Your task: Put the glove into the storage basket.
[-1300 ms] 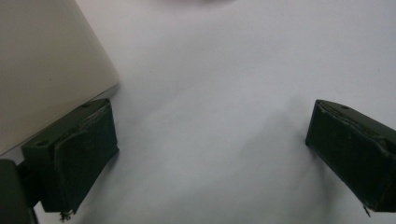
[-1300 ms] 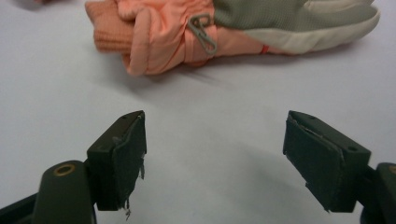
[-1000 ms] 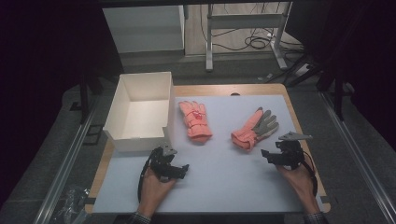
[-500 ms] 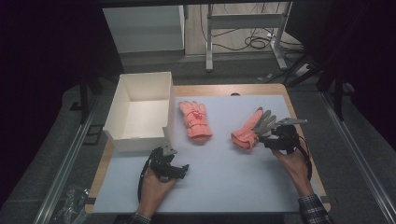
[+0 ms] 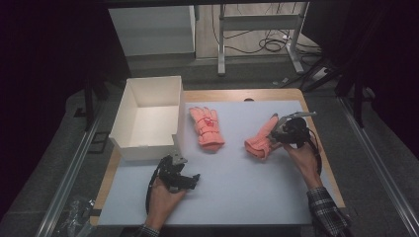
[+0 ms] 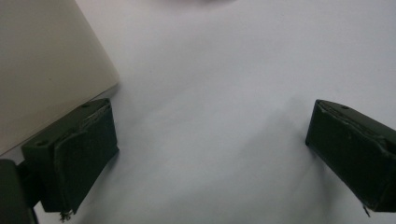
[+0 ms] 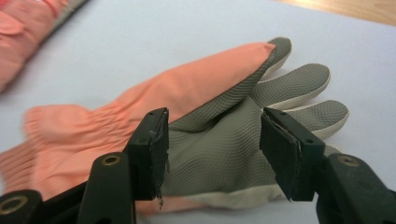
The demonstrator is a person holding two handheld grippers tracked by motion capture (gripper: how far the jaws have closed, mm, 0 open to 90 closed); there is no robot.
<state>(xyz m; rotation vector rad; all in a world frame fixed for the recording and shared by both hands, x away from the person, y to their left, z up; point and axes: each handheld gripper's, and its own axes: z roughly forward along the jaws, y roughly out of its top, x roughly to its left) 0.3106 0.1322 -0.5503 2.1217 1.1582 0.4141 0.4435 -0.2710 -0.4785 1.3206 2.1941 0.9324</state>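
High view showed the right-hand glove (image 5: pixel 261 140) lying palm-up near the counter's (image 5: pixel 276 192) right edge; the right gripper (image 5: pixel 277 129) had moved over it from the near right, jaws narrowing but not yet pinching, so a grasp looked imminent. The left gripper (image 5: pixel 184 178) rested spread beside the white box (image 5: pixel 148 148).

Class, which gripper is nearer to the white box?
Left. The left gripper sits just below the box, near its front corner. The right gripper is far across the mat, over the glove with the grey palm.
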